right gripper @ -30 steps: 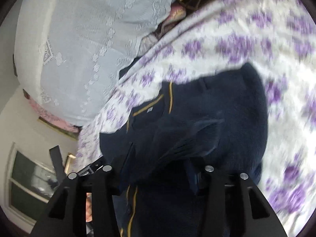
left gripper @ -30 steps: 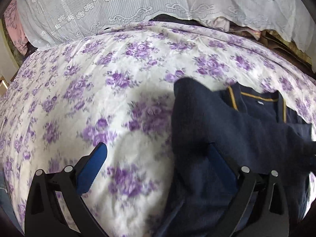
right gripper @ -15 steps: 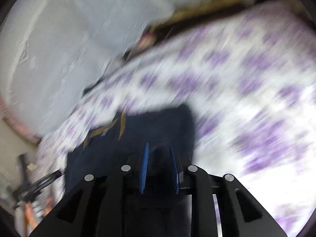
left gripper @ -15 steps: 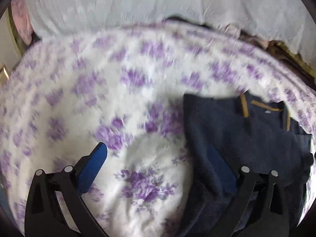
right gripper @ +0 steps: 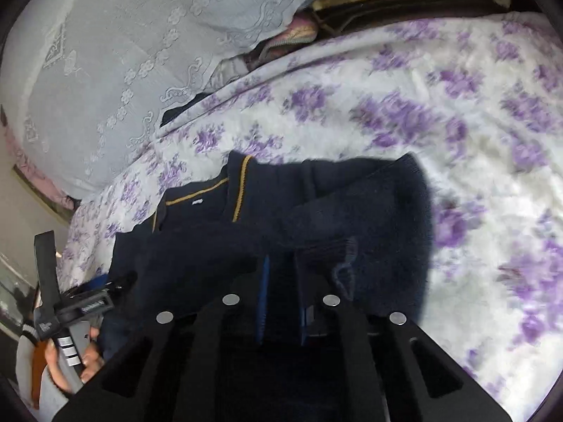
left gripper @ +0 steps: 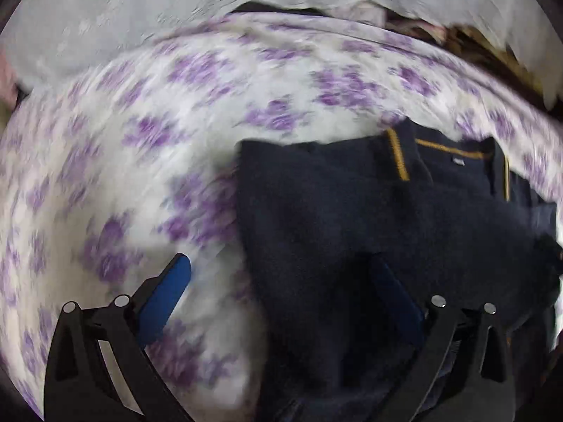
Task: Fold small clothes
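Observation:
A small navy top (left gripper: 369, 211) with mustard-striped collar lies on the purple-flowered bedspread (left gripper: 176, 140); its sides are folded inward. My left gripper (left gripper: 281, 277) is open, its left finger (left gripper: 165, 295) over the bedspread, its right finger over the garment's lower part. In the right wrist view the same top (right gripper: 316, 204) lies just ahead. My right gripper (right gripper: 281, 281) has its blue pads close together, and a ribbed navy sleeve cuff (right gripper: 330, 260) lies at its tips.
A white lace cover (right gripper: 123, 52) drapes over piled bedding at the far side. A dark bed frame edge (right gripper: 404, 3) runs at the back. The other hand-held gripper (right gripper: 67, 302) and the person's hand show at the lower left in the right wrist view.
My right gripper closed from wide open to nearly shut and pulled back along the garment. The left gripper stayed open and drew back slightly, showing more of the top.

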The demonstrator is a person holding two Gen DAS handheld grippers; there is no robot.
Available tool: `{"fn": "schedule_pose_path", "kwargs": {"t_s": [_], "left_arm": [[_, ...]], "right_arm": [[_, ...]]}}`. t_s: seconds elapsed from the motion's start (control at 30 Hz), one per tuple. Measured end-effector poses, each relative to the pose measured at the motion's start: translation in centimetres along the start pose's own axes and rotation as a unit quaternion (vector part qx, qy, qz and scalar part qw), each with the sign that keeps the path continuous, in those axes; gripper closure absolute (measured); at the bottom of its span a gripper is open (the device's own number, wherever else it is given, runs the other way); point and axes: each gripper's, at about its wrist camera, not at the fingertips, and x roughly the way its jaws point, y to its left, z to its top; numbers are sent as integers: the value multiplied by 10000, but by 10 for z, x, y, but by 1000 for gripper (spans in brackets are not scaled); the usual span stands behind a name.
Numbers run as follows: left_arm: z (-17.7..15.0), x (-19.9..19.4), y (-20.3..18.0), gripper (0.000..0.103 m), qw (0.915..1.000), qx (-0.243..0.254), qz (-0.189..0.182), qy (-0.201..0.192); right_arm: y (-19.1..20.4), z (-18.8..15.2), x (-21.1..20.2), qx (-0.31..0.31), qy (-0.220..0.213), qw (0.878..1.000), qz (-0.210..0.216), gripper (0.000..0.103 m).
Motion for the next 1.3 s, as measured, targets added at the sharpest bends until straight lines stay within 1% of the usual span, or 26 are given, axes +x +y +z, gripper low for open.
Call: {"fn": "schedule_pose_path", "kwargs": {"t_s": [0.03,0.1,0.13,0.17,0.2,0.23,0.3,0.33,0.4,0.43,0.47,0.5,0.6,0.67,0.73,0.77,0.8,0.83,0.87,0.97,1.07,1.1,1.17,1.2,1.23,1.3], "left_arm": [[-4,-10,0,5,9999,39,35,-133],[-22,-36,-8,5,9974,413,-94,-589],[-32,-42,-11,5,9963,563,-50,-652],[-38,-37,-14,5,9964,653,27,-545],[-42,-27,-16,4,9971,675,67,-357],[-43,-15,-14,4,9980,602,-28,-165],[-37,-13,1,4,9987,202,-458,9],[-36,-12,8,4,9983,53,-584,53],[-44,-23,13,5,9981,-142,-588,-66],[-47,-32,11,5,9976,-127,-656,-159],[-51,-41,7,5,9967,-72,-765,-262],[-55,-50,2,5,9960,-8,-814,-369],[-53,-63,-16,5,9952,182,-782,-558],[-45,-63,-27,5,9950,288,-767,-570],[-33,-51,-43,5,9969,430,-533,-384],[-29,-38,-50,4,9976,515,-405,-229],[-30,-18,-57,4,9981,581,-227,10],[-34,-15,-56,4,9982,532,-259,-35],[-37,-18,-55,4,9984,453,-298,-188],[-42,-22,-54,4,9980,505,-316,-221],[-45,-25,-44,4,9977,313,-570,-169],[-48,-25,-39,4,9973,206,-694,-103],[-56,-31,-30,4,9960,115,-881,-63],[-64,-35,-29,4,9959,164,-885,-57],[-72,-39,-29,5,9963,243,-815,-73],[-83,-47,-29,4,9966,327,-755,-101]], "right_arm": [[6,-3,-6,-158,-79,9998,59,80],[18,-7,-18,-496,-96,9985,194,68],[23,-12,-15,-639,9,9979,123,60],[25,-18,-8,-705,185,9973,0,56],[24,-25,6,-765,393,9962,-124,55],[27,-30,8,-905,234,9954,-215,55],[34,-29,6,-1033,235,9936,-382,55],[36,-31,4,-1065,182,9932,-431,55],[38,-37,-10,-1084,-31,9928,-511,55],[41,-40,-18,-1111,-129,9927,-451,53],[44,-42,-21,-1145,-181,9926,-374,46],[47,-45,-26,-1180,-244,9921,-352,43],[64,-41,-29,-1364,-246,9899,-305,40],[75,-41,-27,-1535,-245,9871,-381,34],[88,-42,-10,-1788,-53,9815,-678,27],[88,-45,7,-1864,218,9787,-827,23],[87,-48,14,-1868,361,9778,-875,19],[85,-50,19,-1879,414,9777,-837,15],[86,-49,16,-1879,393,9782,-788,11],[90,-53,18,-2031,453,9746,-822,3],[87,-54,15,-1994,454,9759,-760,4],[83,-54,7,-1889,366,9790,-677,4],[71,-54,-13,-1595,-43,9855,-573,4],[61,-54,-29,-1369,-291,9894,-382,4],[55,-55,-36,-1249,-333,9912,-281,4],[41,-60,-39,-1037,-160,9942,-219,4]]}}
